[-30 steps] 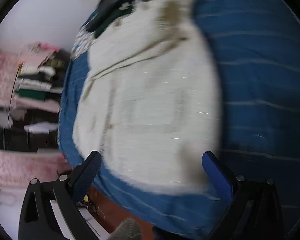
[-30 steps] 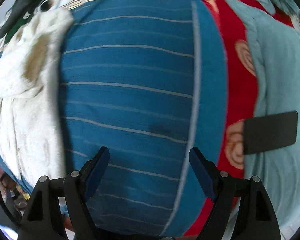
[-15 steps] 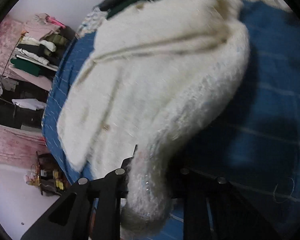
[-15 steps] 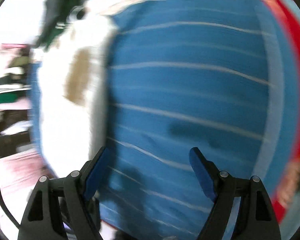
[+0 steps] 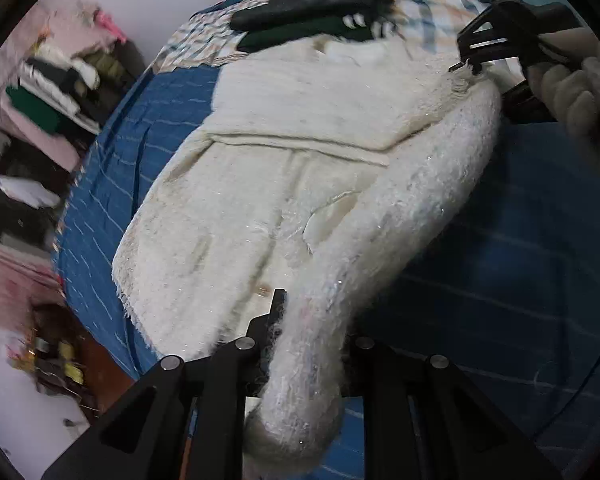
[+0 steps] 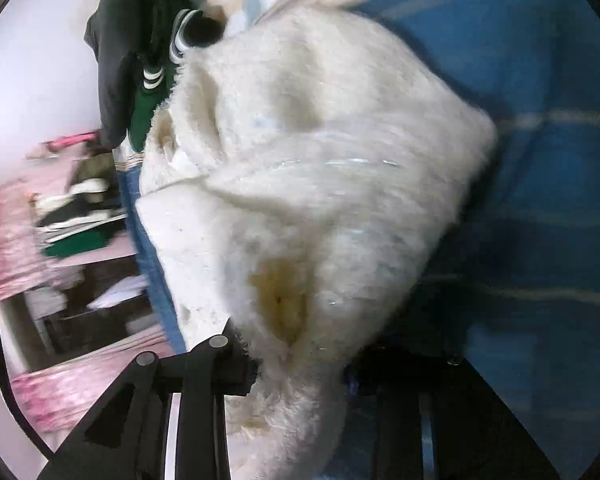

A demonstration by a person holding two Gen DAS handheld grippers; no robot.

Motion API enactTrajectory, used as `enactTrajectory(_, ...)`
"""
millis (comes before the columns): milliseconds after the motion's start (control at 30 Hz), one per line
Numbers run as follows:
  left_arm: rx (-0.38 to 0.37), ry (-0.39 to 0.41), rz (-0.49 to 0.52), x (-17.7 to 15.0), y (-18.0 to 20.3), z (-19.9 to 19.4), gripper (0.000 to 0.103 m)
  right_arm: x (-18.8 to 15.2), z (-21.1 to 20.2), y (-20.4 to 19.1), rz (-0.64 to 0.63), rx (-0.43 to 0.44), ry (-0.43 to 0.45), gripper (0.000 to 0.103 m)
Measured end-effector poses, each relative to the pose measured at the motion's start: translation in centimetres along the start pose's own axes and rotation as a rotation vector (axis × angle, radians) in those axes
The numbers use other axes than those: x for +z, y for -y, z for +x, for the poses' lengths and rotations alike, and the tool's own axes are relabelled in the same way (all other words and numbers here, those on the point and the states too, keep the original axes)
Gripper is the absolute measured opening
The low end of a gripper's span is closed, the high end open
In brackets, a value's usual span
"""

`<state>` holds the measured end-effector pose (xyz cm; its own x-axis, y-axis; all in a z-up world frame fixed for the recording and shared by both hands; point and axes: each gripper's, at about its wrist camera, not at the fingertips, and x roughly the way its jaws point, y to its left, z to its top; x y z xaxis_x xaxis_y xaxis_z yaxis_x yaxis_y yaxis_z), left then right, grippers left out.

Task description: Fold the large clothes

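A large fluffy white garment (image 5: 284,184) lies on a blue striped bedspread (image 5: 500,280). My left gripper (image 5: 304,344) is shut on its near right edge, and the fabric bulges out between the jaws. My right gripper (image 6: 300,360) is shut on the far end of the same edge of the garment (image 6: 308,168), by a yellowish patch. In the left wrist view the right gripper (image 5: 466,66) pinches the far corner, held by a hand. The pinched edge is lifted off the bed between the two grippers.
Dark and green clothes (image 5: 320,4) are piled at the head of the bed on a checked cloth (image 5: 432,4). Shelves with folded clothes (image 5: 48,92) and pink curtains stand left of the bed. Bare blue bedspread (image 6: 540,200) lies to the right.
A second ago both grippers were open above the bed. The left one shut on the garment's edge first. The right one swung left and has now shut on the far corner; the edge is lifted.
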<state>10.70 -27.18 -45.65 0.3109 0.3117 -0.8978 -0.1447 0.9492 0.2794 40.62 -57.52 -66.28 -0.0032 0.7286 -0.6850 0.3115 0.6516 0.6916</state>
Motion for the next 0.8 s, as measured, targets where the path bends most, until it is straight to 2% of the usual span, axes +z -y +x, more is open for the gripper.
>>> enactTrajectory(100, -0.081, 0.001, -0.082, 1.5, -5.7, -1.2, 0.013, -1.3, -1.6, -5.7, -0.059, -0.051, 0.029, 0.025)
enactTrajectory(233, -0.14, -0.007, -0.207, 3.6, -13.4, -1.4, 0.013, -3.4, -2.0, -17.2, -0.181, -0.168, 0.049, 0.025)
enactTrajectory(333, -0.155, -0.052, -0.322, 4.8, -19.5, 1.3, 0.016, -4.1, 1.1, -25.0, -0.245, -0.233, 0.034, 0.025)
enactTrajectory(400, -0.156, -0.095, -0.381, 5.1, -22.7, 4.1, 0.017, -4.3, 4.6, -29.6, -0.285, -0.29, 0.017, 0.025)
enactTrajectory(467, -0.168, -0.13, -0.453, 5.0, -25.6, 7.4, 0.019, -4.1, 9.8, -33.6, -0.309, -0.362, -0.015, 0.025)
enactTrajectory(533, -0.191, -0.189, -0.488, 4.5, -27.4, 11.3, 0.019, -3.7, 14.0, -35.4, -0.32, -0.419, -0.04, 0.026)
enactTrajectory(600, -0.205, -0.232, -0.516, 3.7, -28.7, 14.6, 0.023, -3.1, 19.4, -36.7, -0.337, -0.488, -0.079, 0.032)
enactTrajectory(667, -0.213, -0.277, -0.537, 2.8, -29.7, 17.7, 0.036, -2.5, 24.9, -37.3, -0.361, -0.538, -0.129, 0.051)
enactTrajectory(733, -0.256, -0.286, -0.575, 1.7, -30.9, 19.2, 0.043, -1.8, 28.0, -37.0, -0.388, -0.537, -0.168, 0.067)
enactTrajectory(800, -0.271, -0.274, -0.605, 0.9, -31.8, 19.1, 0.057, -2.0, 28.2, -36.6, -0.404, -0.491, -0.183, 0.069)
